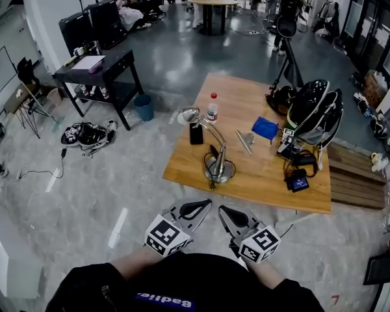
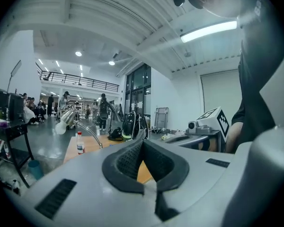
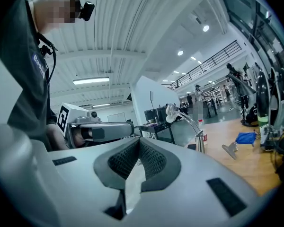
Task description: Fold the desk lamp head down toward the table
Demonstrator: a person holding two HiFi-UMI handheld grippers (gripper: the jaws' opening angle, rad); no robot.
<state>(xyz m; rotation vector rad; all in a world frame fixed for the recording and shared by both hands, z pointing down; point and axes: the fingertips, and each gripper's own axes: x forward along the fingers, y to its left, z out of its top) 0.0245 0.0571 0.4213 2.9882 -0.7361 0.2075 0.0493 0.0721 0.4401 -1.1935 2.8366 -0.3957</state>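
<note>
The desk lamp stands on a round metal base near the front left of the wooden table. Its curved arm rises to the lamp head, which is up and points left. My left gripper and right gripper are side by side in front of me, short of the table's near edge, both shut and empty. The left gripper view shows the lamp head far off beyond the closed left gripper. From the right gripper the lamp head shows ahead to the right.
On the table are a water bottle, a black phone, a blue cloth, a small screen device and bulky black-and-white gear. A black side table and a blue bin stand to the left.
</note>
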